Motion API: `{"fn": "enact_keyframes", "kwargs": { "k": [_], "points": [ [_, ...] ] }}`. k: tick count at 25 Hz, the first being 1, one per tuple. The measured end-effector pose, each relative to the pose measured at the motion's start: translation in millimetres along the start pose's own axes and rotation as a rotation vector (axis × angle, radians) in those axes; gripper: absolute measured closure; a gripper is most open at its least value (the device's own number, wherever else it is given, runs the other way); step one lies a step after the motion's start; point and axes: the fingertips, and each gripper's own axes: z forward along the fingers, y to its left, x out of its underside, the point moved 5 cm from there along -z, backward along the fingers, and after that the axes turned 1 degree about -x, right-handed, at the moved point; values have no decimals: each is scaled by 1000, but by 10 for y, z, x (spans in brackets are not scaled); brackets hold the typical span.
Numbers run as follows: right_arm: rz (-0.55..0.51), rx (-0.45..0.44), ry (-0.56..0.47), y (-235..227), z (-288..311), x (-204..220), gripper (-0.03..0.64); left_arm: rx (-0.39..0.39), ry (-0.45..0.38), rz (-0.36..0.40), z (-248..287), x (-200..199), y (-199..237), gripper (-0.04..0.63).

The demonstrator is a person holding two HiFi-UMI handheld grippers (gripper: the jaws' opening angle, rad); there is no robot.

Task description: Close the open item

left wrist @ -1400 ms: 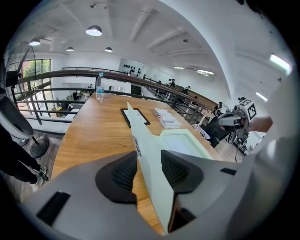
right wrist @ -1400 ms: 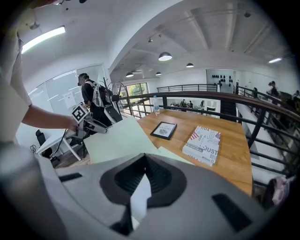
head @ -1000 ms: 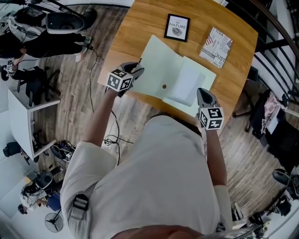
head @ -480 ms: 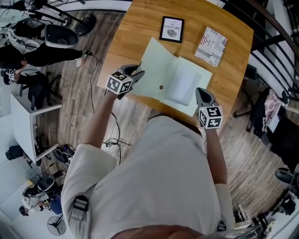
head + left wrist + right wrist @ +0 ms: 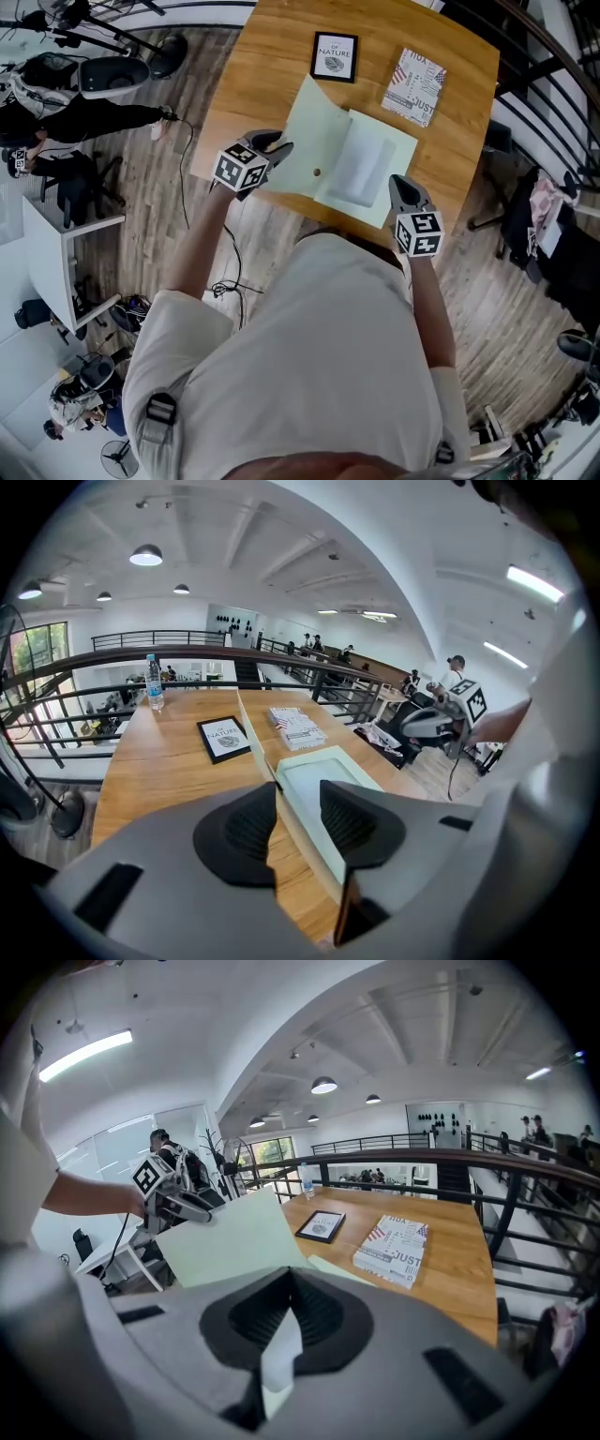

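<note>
A pale green folder (image 5: 361, 159) lies open on the wooden table (image 5: 253, 66). Its left flap (image 5: 234, 1237) stands tilted up off the table. My left gripper (image 5: 279, 145) is at that flap's outer edge. In the left gripper view the flap's edge (image 5: 302, 832) runs between the jaws of that gripper (image 5: 298, 803), which are closing with a gap still showing between them. My right gripper (image 5: 403, 183) is at the folder's near right edge. It (image 5: 286, 1330) is shut on a pale strip of the folder (image 5: 279, 1358).
A black-framed picture (image 5: 334, 56) and a printed book (image 5: 413, 86) lie at the table's far side. A water bottle (image 5: 155, 682) stands at the far end by a black railing (image 5: 525, 1194). The table's left edge runs just under my left gripper.
The left flap has swung up and toward the right half, so it looks narrower from above. My left gripper moved slightly right with it. The right gripper stayed put.
</note>
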Motion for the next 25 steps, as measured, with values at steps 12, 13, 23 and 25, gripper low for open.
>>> {"fn": "enact_keyframes", "kwargs": {
  "k": [12,13,23,25],
  "points": [
    [52,41,-13,-125,-248,218,614,52,-20,27,202,-138,-411,459],
    [54,43,-15,-136,-261,222,614,55,-22,29,224,-153,-440,460],
    [85,79,-29,-264,-468,293,614,106,-44,16,437,-247,-734,454],
    [95,87,-32,-292,-509,312,614,115,-45,17,471,-251,-795,451]
  ]
}}
